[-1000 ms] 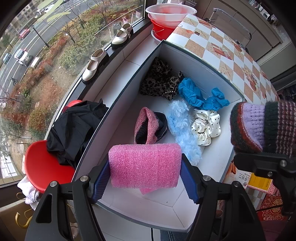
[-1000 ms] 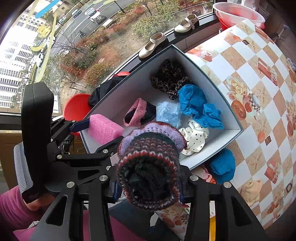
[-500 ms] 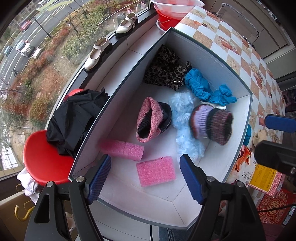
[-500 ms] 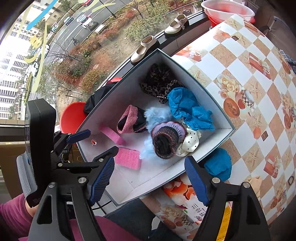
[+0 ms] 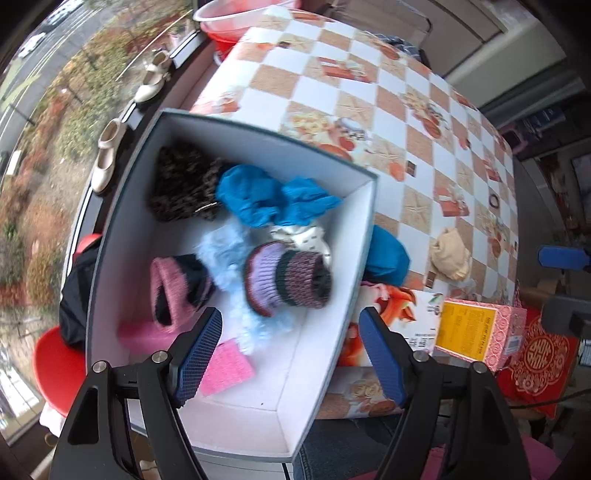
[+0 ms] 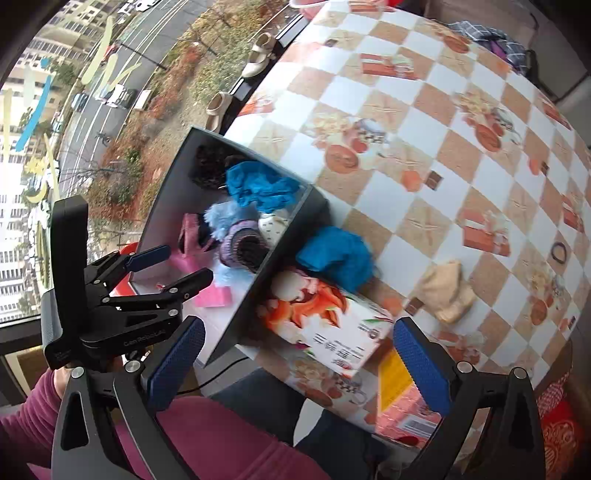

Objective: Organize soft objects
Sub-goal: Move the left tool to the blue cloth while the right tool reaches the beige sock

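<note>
A white box with a dark rim [image 5: 364, 236] [image 6: 258, 273] holds soft things: a striped knit hat [image 5: 288, 280] [image 6: 242, 251], a pink knit piece [image 5: 166, 291], pale blue fluff [image 5: 225, 254], blue cloths [image 5: 273, 201], a leopard cloth [image 5: 181, 184] and pink foam pieces [image 5: 227, 363]. A blue cloth [image 6: 334, 256] and a beige cloth [image 6: 447, 290] lie on the checked table outside the box. My left gripper [image 5: 290, 356] is open and empty over the box's near end; it also shows in the right wrist view [image 6: 168, 266]. My right gripper [image 6: 295, 363] is open and empty at the table's near edge.
A printed carton [image 6: 328, 328] and a pink-yellow packet [image 5: 480, 328] lie at the table's near edge. A dark ring [image 6: 559, 253] lies further right. Shoes [image 5: 105, 162] stand on the window sill, basins [image 5: 236, 18] at the far corner, a red stool [image 5: 55, 369] beside the box.
Both grippers have let go: the pink foam and the striped hat now lie in the box. Both grippers have pulled back and swung right toward the table.
</note>
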Demonstrator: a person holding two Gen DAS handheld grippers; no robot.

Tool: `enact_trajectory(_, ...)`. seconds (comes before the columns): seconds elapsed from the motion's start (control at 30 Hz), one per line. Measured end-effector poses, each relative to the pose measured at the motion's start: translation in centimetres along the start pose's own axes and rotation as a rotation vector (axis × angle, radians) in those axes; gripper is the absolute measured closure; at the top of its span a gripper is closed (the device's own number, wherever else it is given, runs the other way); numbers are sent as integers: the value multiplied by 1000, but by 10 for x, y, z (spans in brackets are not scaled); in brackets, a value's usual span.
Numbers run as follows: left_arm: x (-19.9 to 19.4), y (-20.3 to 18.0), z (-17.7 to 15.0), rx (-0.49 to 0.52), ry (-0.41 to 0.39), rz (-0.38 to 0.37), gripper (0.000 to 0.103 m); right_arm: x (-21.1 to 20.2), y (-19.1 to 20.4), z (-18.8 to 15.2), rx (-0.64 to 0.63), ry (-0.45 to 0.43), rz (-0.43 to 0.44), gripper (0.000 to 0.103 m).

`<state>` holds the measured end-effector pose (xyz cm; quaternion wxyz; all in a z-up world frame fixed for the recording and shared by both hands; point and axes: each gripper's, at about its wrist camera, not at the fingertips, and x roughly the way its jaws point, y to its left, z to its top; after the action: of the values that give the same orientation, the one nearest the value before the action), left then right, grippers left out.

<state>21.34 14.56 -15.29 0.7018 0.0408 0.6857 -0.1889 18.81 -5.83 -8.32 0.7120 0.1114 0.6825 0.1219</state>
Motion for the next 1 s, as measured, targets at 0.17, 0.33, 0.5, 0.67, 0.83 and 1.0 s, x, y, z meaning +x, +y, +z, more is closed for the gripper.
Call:
enact_trajectory(0.17, 14, -67, 20, 162, 36, 23, 21, -16, -72, -9, 132, -9, -106, 0)
enact_trajectory(0.33, 51, -114, 37, 239, 98, 127, 21, -1, -137, -18, 252, 31, -101, 0)
enact_trajectory(0.5, 95, -137, 50, 256, 195, 190, 21, 29, -176, -27, 313, 93, -89, 0)
enact_trajectory(0.67, 135, -139, 57, 195, 328, 192, 21, 42, -196, -38, 349, 106, -48, 0)
enact_trajectory(0.83, 156, -136, 62, 155, 395, 215, 21, 52, -209, -39, 368, 118, -7, 0)
enact_trajectory(1.0, 160, -146, 66, 158, 413, 187, 21, 77, -211, -18, 335, 149, 12, 0)
